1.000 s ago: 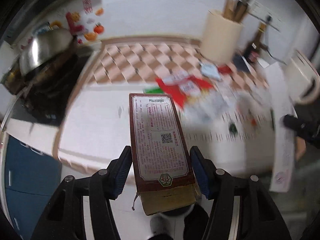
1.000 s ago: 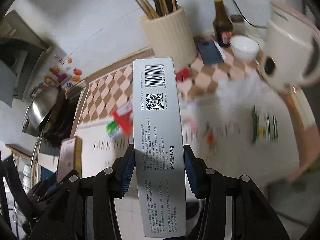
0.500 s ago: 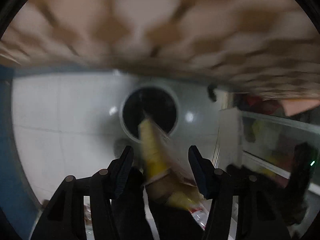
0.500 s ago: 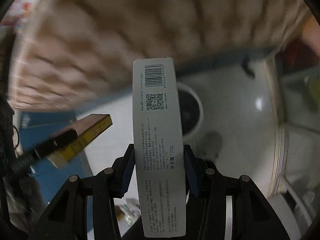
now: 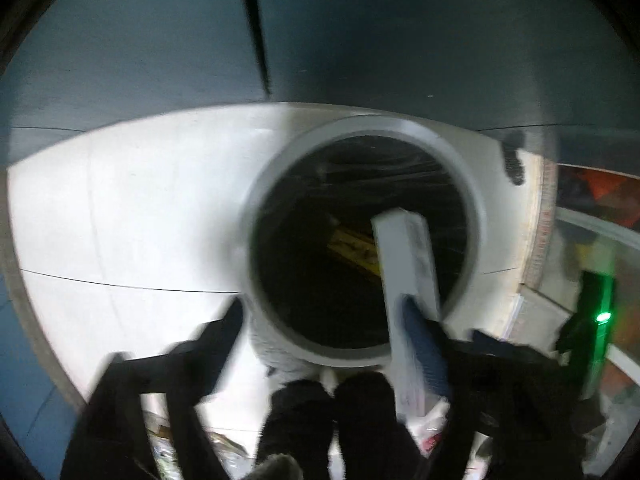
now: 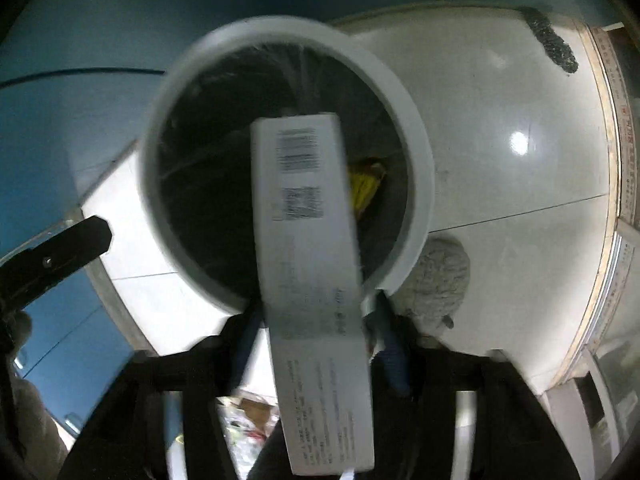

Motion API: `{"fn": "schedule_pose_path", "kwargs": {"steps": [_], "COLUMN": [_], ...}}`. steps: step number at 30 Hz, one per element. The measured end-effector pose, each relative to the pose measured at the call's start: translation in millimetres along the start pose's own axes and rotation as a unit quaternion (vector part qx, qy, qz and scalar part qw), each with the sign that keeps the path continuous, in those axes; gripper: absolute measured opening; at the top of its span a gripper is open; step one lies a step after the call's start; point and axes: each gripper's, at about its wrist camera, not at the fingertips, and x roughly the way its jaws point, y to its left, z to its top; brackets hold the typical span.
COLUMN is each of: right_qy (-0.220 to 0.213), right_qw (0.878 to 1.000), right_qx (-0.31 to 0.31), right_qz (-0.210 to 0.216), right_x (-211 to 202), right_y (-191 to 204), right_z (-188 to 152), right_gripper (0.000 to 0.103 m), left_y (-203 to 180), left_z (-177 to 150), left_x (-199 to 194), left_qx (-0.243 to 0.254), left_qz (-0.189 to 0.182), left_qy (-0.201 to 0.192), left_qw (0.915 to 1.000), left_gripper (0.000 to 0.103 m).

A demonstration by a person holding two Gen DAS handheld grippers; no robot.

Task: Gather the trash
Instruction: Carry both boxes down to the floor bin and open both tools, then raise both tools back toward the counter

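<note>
I look straight down into a round white bin [image 5: 280, 168] with a black liner. My left gripper [image 5: 324, 340] hangs over its near rim, jaws opening wide, and it holds nothing. The brown box with the yellow edge [image 5: 352, 246] lies inside the bin. A white barcode box [image 5: 404, 260] slants past the left gripper's right finger. In the right wrist view that white box [image 6: 308, 220] tilts over the bin [image 6: 416, 152] between the opening jaws of my right gripper [image 6: 318, 344], with small gaps at both pads. The yellow edge of the brown box [image 6: 364, 188] shows behind it.
The bin stands on white floor tiles [image 5: 140, 208] against blue cabinet doors [image 5: 400, 40]. A grey fuzzy lump [image 6: 440, 276] lies by the bin's near side and a dark scrap [image 6: 552, 46] farther off. A person's dark feet [image 5: 320, 420] stand below, and a green light [image 5: 602, 316] glows at right.
Both grippers dropped from the counter to just above the bin. The left jaws opened and the brown box fell in. The right jaws widened and the white box tilted loose.
</note>
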Motion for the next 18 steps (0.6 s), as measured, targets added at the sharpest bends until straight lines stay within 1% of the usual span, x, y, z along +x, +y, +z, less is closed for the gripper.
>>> {"fn": "schedule_pose_path", "kwargs": {"steps": [1, 2, 4, 5, 6, 9, 10, 12, 13, 14, 15, 17, 18], "right_qy": [-0.002, -0.006, -0.018, -0.024, -0.03, -0.049, -0.056, -0.068, -0.072, -0.076, -0.079, -0.087, -0.092], "right_qw": [1.0, 1.0, 1.0, 0.999, 0.999, 0.996, 0.995, 0.992, 0.992, 0.991, 0.991, 0.99, 0.988], "right_qx": [0.001, -0.002, -0.012, -0.015, -0.018, -0.033, -0.04, -0.048, -0.05, -0.052, -0.054, -0.06, -0.064], "right_qz": [0.004, 0.002, -0.013, -0.023, -0.031, -0.06, -0.073, -0.089, -0.093, -0.093, -0.094, -0.098, -0.103], "right_x": [-1.2, -5.9, -19.1, -26.5, -35.2, -71.7, -85.7, -110.4, -129.3, -149.8, -162.8, -194.7, -217.9], "right_y": [0.6, 3.2, 7.0, 10.8, 9.7, 23.8, 27.1, 32.8, 39.0, 44.4, 41.1, 54.8, 62.5], "right_z": [-1.1, -4.6, -11.8, -14.0, -15.3, -30.4, -40.1, -58.2, -67.5, -77.2, -80.8, -102.3, -115.9], "right_gripper": [0.099, 0.101, 0.101, 0.101, 0.101, 0.101, 0.101, 0.101, 0.101, 0.101, 0.101, 0.101, 0.101], "left_y": [0.3, 2.0, 5.2, 5.1, 6.4, 12.4, 11.2, 13.9, 14.6, 16.9, 18.4, 14.7, 12.5], "left_z": [-6.4, -10.4, -17.6, -23.8, -30.4, -50.0, -56.8, -69.9, -78.5, -88.6, -96.4, -112.8, -120.0], "left_x": [-5.1, -10.4, -18.8, -26.0, -34.6, -65.1, -77.9, -109.5, -128.5, -150.1, -169.0, -208.0, -223.7], "left_qx": [0.005, 0.009, 0.016, 0.028, 0.028, 0.022, 0.019, 0.015, 0.013, 0.01, 0.008, 0.007, 0.007], "left_qz": [0.016, 0.029, 0.058, 0.065, 0.073, 0.085, 0.087, 0.092, 0.091, 0.09, 0.088, 0.083, 0.082], "left_qy": [-0.006, -0.011, -0.022, -0.031, -0.035, -0.047, -0.052, -0.058, -0.062, -0.067, -0.071, -0.079, -0.082], "left_qw": [0.9999, 0.9995, 0.9979, 0.997, 0.9963, 0.995, 0.9946, 0.994, 0.9938, 0.9936, 0.9935, 0.9934, 0.9932], "left_gripper": [0.1, 0.1, 0.1, 0.1, 0.1, 0.1, 0.1, 0.1, 0.1, 0.1, 0.1, 0.1, 0.1]}}
